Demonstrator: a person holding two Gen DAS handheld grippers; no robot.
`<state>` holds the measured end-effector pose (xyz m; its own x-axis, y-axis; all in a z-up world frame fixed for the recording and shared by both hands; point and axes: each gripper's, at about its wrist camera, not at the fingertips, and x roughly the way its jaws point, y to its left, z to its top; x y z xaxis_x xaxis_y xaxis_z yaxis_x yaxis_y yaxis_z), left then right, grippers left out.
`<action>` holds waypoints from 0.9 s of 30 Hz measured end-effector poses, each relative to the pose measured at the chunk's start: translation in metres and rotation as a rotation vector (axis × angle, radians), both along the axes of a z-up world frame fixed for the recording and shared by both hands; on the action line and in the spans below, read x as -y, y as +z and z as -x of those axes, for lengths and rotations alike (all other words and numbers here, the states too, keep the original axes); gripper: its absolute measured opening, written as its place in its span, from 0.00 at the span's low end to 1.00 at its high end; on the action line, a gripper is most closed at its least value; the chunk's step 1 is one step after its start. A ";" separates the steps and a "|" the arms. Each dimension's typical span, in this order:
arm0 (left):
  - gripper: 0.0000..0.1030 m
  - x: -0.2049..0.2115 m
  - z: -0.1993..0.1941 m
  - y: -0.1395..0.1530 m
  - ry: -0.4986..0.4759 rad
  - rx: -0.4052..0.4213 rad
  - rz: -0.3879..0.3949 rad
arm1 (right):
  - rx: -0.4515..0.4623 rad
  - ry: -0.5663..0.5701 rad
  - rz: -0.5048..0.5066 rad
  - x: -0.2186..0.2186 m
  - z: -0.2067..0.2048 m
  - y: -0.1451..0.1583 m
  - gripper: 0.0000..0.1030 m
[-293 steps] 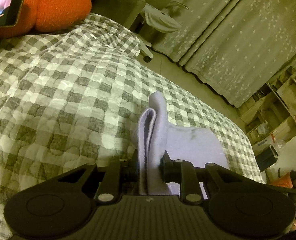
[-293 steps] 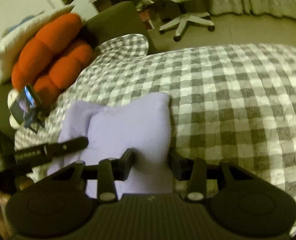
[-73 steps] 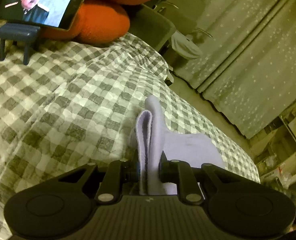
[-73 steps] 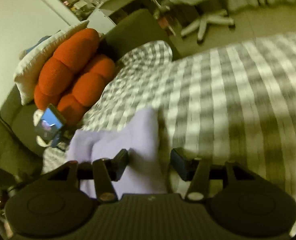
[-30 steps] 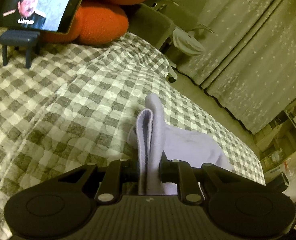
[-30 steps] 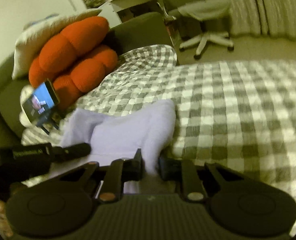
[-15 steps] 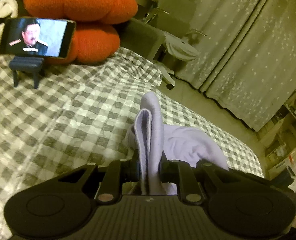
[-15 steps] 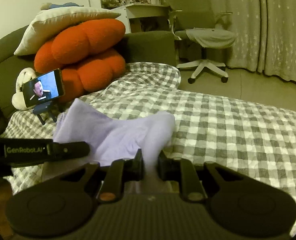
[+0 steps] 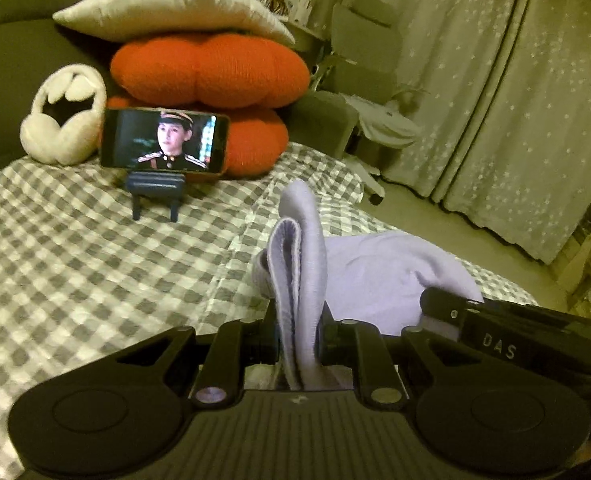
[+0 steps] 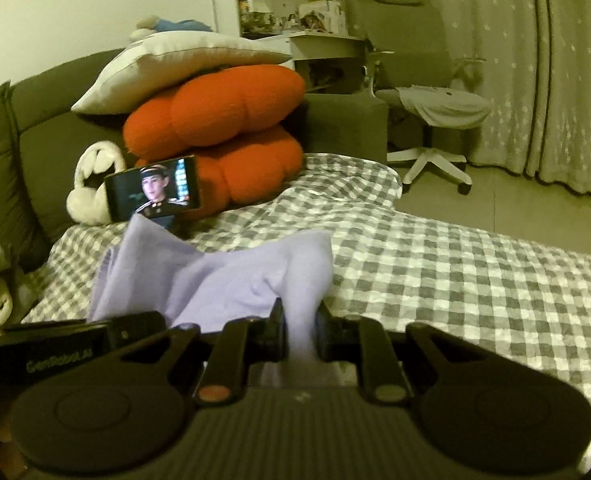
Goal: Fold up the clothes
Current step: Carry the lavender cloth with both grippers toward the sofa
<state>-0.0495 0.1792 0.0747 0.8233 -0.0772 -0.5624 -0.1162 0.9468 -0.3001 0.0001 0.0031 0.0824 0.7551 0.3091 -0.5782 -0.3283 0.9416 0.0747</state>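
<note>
Left tongs (image 9: 298, 334) were clenched on a doubled-over edge of the soft lilac fabric garment (image 9: 379, 276), which stood up between the fingers. Right tongs (image 10: 300, 334) gripped another bunched part of the same garment (image 10: 223, 280). The cloth hung lifted between both tongs above the grey-and-white checked bed cover (image 10: 455, 264). Behind it stood a black phone on a small stand (image 9: 164, 142), orange lobed cushions (image 9: 211, 66) and a white pillow (image 9: 175, 8).
</note>
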 end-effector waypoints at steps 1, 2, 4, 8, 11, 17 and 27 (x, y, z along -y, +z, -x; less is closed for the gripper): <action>0.14 -0.002 0.007 0.002 -0.005 0.009 -0.002 | 0.005 0.001 0.009 -0.003 0.006 0.002 0.14; 0.14 -0.003 0.013 0.004 -0.012 0.017 -0.003 | 0.011 0.000 0.015 -0.004 0.013 0.005 0.14; 0.14 -0.005 0.024 0.006 -0.027 0.027 0.005 | 0.013 -0.004 0.033 -0.008 0.027 0.008 0.14; 0.14 -0.009 0.043 0.011 -0.041 0.049 0.018 | 0.022 -0.019 0.067 -0.016 0.053 0.019 0.14; 0.14 -0.015 0.053 0.015 -0.033 0.064 0.034 | 0.038 -0.018 0.087 -0.021 0.068 0.030 0.13; 0.14 -0.040 0.070 0.023 0.064 0.067 0.007 | 0.064 0.047 0.101 -0.048 0.078 0.046 0.13; 0.14 -0.109 0.085 0.036 0.303 0.049 -0.047 | 0.088 0.252 0.085 -0.141 0.057 0.051 0.13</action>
